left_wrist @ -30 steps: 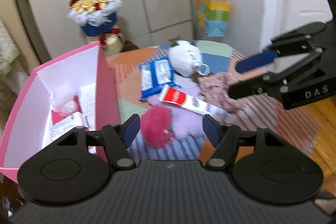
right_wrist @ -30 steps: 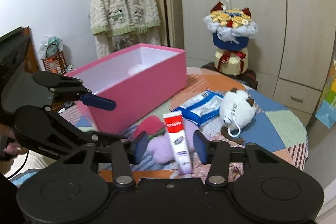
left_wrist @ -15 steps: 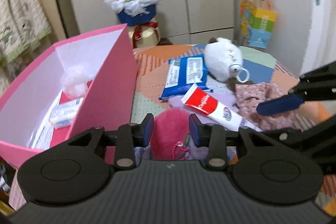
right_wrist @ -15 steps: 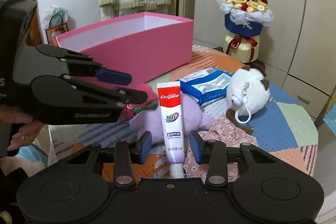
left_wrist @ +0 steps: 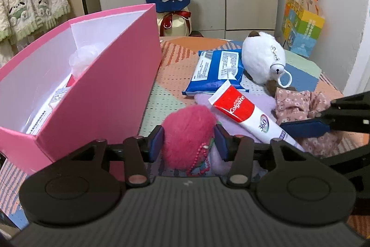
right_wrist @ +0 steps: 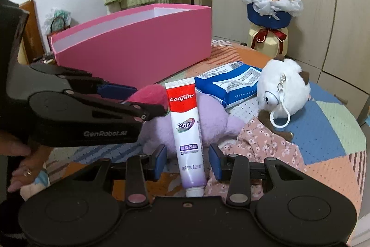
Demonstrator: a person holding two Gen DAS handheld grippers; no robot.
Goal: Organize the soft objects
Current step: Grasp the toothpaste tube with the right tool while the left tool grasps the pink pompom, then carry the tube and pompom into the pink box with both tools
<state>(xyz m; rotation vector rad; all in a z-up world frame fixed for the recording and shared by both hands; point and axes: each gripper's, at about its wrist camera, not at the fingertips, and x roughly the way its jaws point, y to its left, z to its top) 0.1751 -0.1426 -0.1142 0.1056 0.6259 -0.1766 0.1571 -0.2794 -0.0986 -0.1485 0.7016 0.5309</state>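
The left hand-held gripper [left_wrist: 188, 145] sits low in the middle of its own view, straddling a fuzzy magenta pompom with a bead chain [left_wrist: 188, 133]; its jaws are opening at this moment, the blue pads [left_wrist: 156, 142] just beside the fur and not visibly squeezing it, so I would call it released, likely resetting for a fuller bite on something so squashy. The right hand-held gripper [right_wrist: 187, 160] stands unclenched around the lower end of a red-and-white toothpaste tube [right_wrist: 187, 129], a gap showing on either side; the tube lies across a pale lilac plush toy [right_wrist: 215, 115], which is probably why it tilts. A tall pink cardboard box [left_wrist: 111, 85] fills the left of the left-hand view, already holding a white packet and some fluffy white stuff, so it looks like the collecting place. On the patchwork-covered bench [right_wrist: 323, 126] wait a blue wipes pack [right_wrist: 231, 82], a round white plush keychain [right_wrist: 283, 89] and a crumpled pink floral cloth [right_wrist: 266, 145], all towards the right.
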